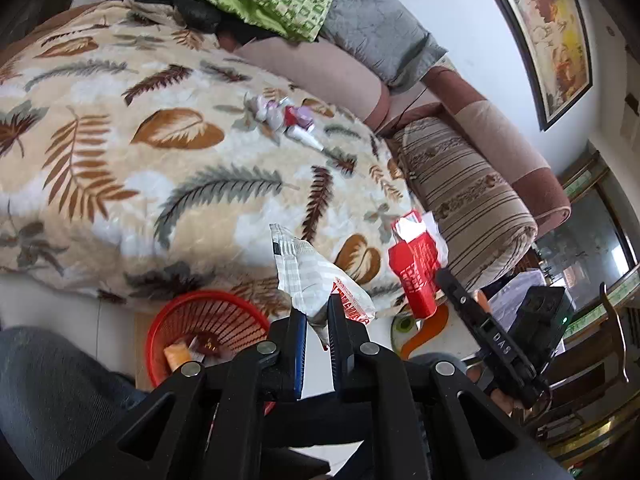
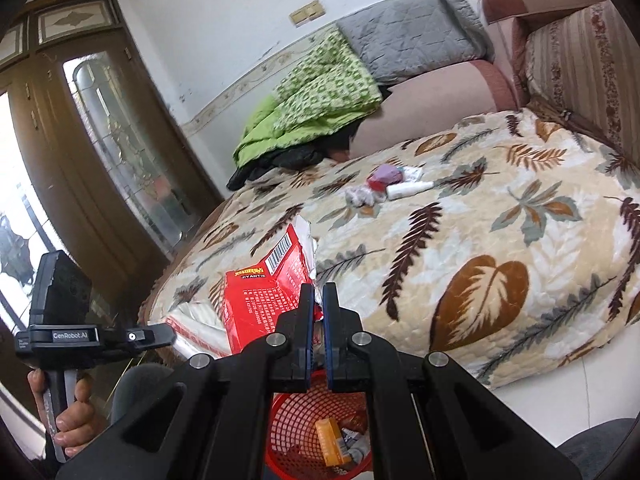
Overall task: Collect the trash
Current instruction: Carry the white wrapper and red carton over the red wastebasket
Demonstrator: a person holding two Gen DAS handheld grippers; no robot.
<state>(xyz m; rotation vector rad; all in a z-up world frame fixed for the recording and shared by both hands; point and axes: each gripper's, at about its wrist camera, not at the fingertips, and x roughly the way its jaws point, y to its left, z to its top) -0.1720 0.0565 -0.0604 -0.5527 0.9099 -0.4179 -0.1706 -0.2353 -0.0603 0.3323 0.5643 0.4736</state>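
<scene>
Left gripper (image 1: 318,316), jaws clamped on a white wrapper (image 1: 316,276), up above the red basket (image 1: 208,320) on the floor beside the bed's edge. Right gripper (image 2: 318,300), jaws pinched on a red packet (image 2: 268,292), over the same basket! More scraps (image 2: 384,184) lie mid-bed on the leaf blanket (image 2: 480,240).

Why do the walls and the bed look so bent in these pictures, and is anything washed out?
Left wrist view: the fisheye lens bows the picture frame and bed edge; the left claw and its white wrapper look sharp. Right wrist view: the door curves, and daylight at the far left is blown out; the red packet reads clearly.
</scene>
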